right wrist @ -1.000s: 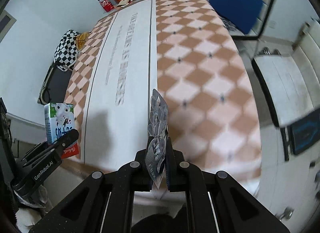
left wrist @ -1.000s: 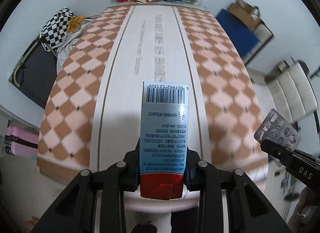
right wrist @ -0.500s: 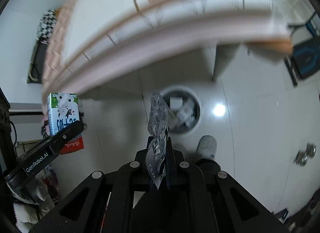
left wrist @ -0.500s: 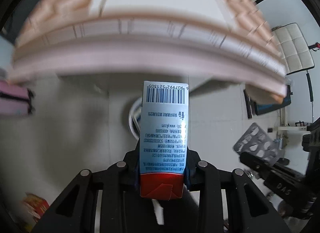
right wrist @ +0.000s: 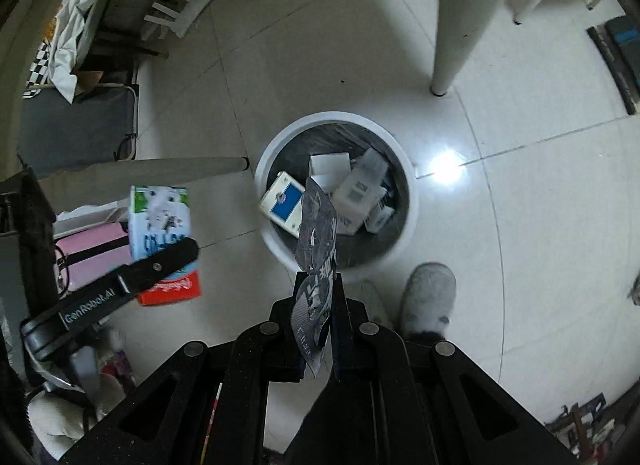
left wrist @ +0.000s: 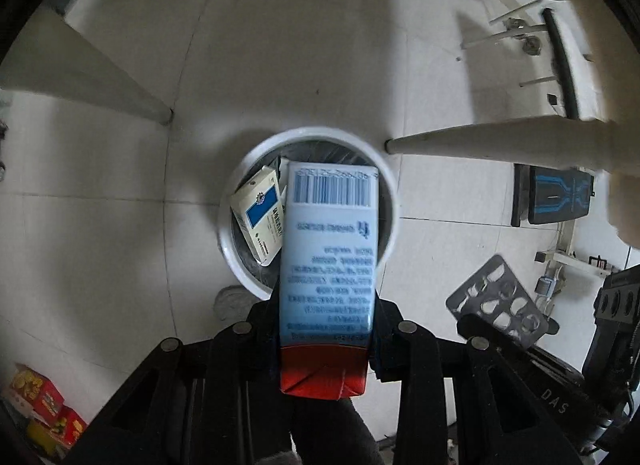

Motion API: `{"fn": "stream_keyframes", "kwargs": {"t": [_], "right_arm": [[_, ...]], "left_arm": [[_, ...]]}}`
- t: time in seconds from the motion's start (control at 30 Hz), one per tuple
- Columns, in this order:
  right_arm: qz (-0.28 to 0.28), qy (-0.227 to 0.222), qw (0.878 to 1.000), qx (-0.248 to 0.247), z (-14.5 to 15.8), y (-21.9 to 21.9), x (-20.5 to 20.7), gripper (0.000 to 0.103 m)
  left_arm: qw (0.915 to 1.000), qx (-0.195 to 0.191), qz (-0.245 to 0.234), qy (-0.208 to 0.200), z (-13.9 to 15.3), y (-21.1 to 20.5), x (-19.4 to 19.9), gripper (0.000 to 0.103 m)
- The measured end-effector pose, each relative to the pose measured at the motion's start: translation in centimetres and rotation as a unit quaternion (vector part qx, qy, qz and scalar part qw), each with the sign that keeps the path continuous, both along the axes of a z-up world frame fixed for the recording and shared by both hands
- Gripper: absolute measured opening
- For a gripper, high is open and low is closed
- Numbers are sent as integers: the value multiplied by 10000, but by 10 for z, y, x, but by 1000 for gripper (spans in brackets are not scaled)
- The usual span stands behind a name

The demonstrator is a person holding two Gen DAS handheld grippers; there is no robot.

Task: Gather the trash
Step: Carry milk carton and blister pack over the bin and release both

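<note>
A: Tongs first, what did each one have?
B: Left gripper point(left wrist: 326, 339) had just been widening slightly, yet its jaws still clamped the milk carton point(left wrist: 330, 265) above the white bin point(left wrist: 394, 193).
A: And the other?
B: Right gripper point(right wrist: 318, 307) was squeezed together on the blister pack point(right wrist: 316, 237), hanging over that bin's near rim.

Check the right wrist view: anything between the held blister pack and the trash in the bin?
Nothing. In the right wrist view the blister pack in the right gripper overlaps the white bin opening, with no lid or obstacle before the boxes inside.
</note>
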State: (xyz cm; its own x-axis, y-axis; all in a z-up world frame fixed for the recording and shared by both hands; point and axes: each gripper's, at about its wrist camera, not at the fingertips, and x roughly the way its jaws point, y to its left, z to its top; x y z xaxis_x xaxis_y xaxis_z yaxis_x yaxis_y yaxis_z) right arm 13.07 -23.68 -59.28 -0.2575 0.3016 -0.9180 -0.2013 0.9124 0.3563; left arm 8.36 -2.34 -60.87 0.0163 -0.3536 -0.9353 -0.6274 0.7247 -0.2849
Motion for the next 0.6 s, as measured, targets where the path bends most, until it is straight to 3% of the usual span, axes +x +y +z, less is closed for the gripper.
{"fn": "stream_keyframes", "kwargs": {"t": [0.03, 0.07, 0.13, 0.17, 0.23, 0.3, 0.43, 0.6], "right_arm": [[30, 22, 10000, 19, -7, 8, 6, 9], [73, 59, 10000, 33, -20, 13, 11, 10], [118, 132, 9998, 68, -36, 22, 18, 10], [186, 174, 9996, 81, -45, 27, 21, 11], [266, 193, 9994, 101, -52, 31, 25, 23], [311, 193, 9992, 148, -52, 34, 27, 58], [457, 62, 9987, 196, -37, 31, 26, 66], [817, -429, 9954, -276, -6, 27, 18, 100]], "left_arm": [[9999, -30, 42, 86, -11, 3, 0, 43], [9998, -86, 122, 91, -19, 7, -2, 64], [9996, -121, 249, 75, -26, 11, -7, 84], [9994, -149, 300, 73, -28, 12, -10, 88], [9995, -107, 285, 124, -27, 14, -16, 93], [9996, 97, 231, 159, -18, 14, -21, 96], [9974, 705, 91, 140, 3, 17, -30, 96], [9899, 1416, -79, 32, 40, 8, -41, 96]]}}
